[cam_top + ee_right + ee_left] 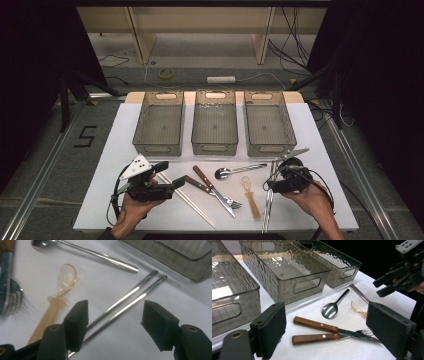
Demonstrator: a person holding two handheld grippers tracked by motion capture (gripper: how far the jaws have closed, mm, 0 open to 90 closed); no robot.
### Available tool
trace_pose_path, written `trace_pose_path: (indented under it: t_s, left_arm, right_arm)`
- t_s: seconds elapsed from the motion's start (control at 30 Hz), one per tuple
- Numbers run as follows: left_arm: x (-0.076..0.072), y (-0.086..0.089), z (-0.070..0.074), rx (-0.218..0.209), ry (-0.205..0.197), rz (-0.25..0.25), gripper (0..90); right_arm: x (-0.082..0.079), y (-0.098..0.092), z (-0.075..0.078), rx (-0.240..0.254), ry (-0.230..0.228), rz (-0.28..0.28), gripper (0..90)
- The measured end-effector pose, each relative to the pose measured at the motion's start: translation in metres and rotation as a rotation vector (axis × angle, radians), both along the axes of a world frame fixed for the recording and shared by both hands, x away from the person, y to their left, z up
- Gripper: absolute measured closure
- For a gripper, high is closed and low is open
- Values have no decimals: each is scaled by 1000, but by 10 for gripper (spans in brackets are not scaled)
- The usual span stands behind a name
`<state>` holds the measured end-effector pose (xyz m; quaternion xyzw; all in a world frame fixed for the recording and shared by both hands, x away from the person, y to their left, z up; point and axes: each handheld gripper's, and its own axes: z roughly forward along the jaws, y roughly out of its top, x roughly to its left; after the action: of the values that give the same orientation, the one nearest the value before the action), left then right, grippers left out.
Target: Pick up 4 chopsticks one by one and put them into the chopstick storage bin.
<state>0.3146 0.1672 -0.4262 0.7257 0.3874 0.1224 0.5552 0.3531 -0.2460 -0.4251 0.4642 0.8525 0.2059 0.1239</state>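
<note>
Your right tongs (113, 325) stand open over the pair of steel chopsticks (130, 298); the sticks lie flat on the worktop (105, 285), passing between the jaws near the left pad, untouched. Judged thin, stiff, slick and light: they will likely roll or scissor apart. Grip both together near mid-length, pads square across them. Your left tongs (332, 327) are open and empty, with the wooden-handled knife (317, 325) beyond them.

Grey floor (45, 150), black curtains (30, 50), perhaps shelving (200, 25)
</note>
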Motion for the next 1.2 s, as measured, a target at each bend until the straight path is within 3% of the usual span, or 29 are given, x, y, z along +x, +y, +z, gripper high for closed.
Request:
trace_pose_path:
  t_s: [0.2, 0.47, 1.2]
  left_arm:
    - [0, 0, 0, -1, -1, -2, 158]
    - [-1, 0, 1, 1, -3, -3, 158]
    - [-1, 0, 1, 1, -6, -5, 157]
  right_arm:
    - [9, 1, -9, -63, 86, -4, 428]
    - [16, 1, -18, -84, 147, 2, 473]
    - [26, 6, -29, -110, 209, -4, 539]
